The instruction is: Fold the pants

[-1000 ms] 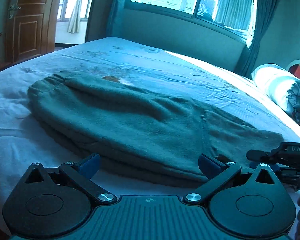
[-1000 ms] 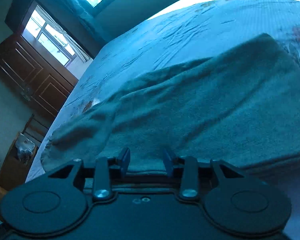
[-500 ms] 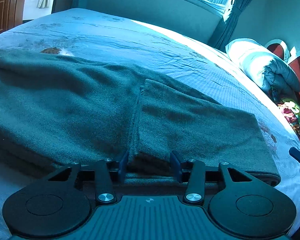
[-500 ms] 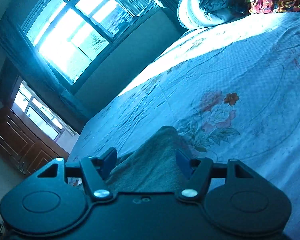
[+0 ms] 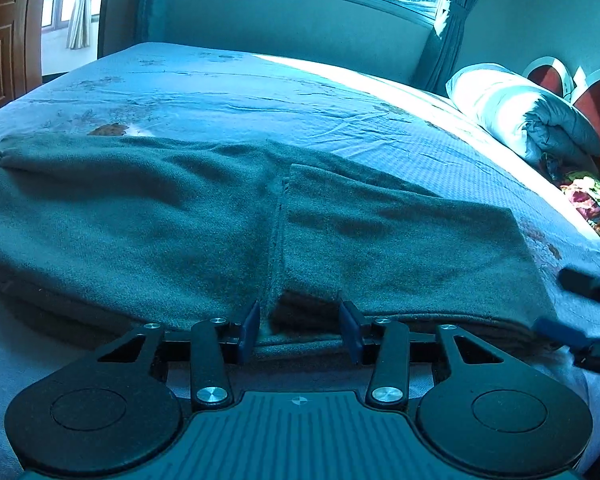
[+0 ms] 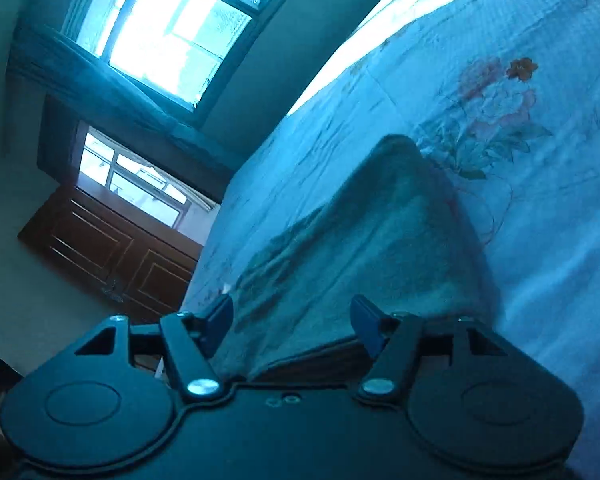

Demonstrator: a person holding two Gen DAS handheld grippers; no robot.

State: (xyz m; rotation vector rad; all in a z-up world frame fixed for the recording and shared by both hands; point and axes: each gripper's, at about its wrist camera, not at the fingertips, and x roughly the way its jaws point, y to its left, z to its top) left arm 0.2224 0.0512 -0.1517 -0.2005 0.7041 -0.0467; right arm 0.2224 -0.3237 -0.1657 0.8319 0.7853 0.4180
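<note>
Dark green fleece pants (image 5: 180,220) lie across the bed, with one end folded back over the rest as a flap (image 5: 400,240). My left gripper (image 5: 300,326) is at the pants' near edge by the flap's corner, jaws partly open with fabric between them. My right gripper (image 6: 292,324) is open at the folded right end of the pants (image 6: 360,248), cloth between its fingers, not clamped. It shows at the right edge of the left wrist view (image 5: 580,320).
The bed has a pale blue floral cover (image 5: 260,92). A rolled quilt (image 5: 520,112) and a colourful cloth (image 5: 592,200) lie at the headboard end on the right. A wooden door (image 5: 0,40) and a window (image 6: 168,28) lie beyond the bed.
My left gripper closed in from wide open and moved right to the flap's edge. My right gripper opened and swung to the pants' folded right end.
</note>
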